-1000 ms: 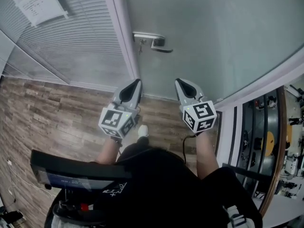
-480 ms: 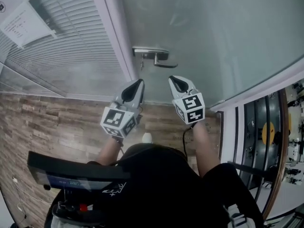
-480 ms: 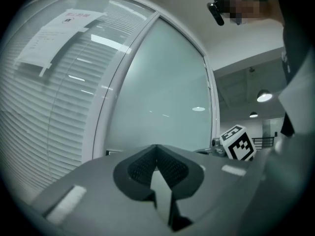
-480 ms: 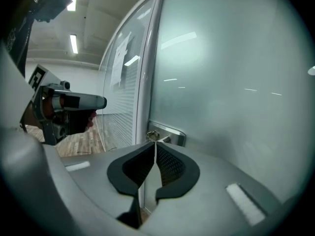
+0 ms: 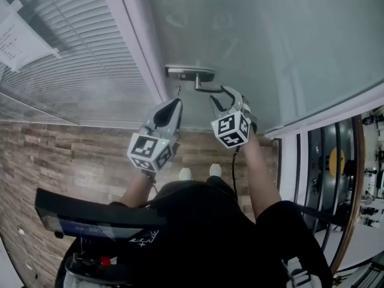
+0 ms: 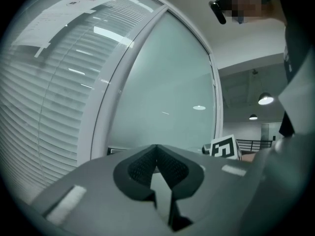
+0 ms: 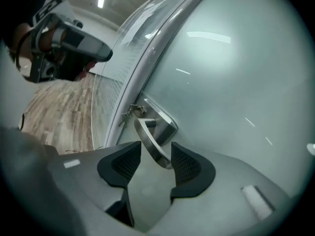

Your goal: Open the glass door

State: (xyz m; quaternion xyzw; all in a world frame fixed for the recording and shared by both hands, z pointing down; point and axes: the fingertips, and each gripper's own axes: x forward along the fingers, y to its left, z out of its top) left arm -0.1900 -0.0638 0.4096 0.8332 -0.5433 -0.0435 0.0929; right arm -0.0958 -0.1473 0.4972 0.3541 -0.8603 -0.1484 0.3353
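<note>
Between right gripper's (image 7: 154,154) opening jaws: handle (image 7: 146,139)

This looks like an office or lab building. Straight ahead of the left gripper (image 5: 174,104) stands a frosted glass door (image 5: 270,35) in a pale frame, with a metal lever handle (image 5: 191,74). To that gripper's left runs a glazed partition with slatted blinds (image 5: 78,47) behind the glass and a printed notice (image 5: 21,38) stuck on it. Beneath the gripper lies a wood-look plank floor (image 5: 66,155). Far to its right, a side room (image 5: 360,179) is cluttered with gear. In the left gripper view, round ceiling lamps (image 6: 265,99) glow up and to the right.
</note>
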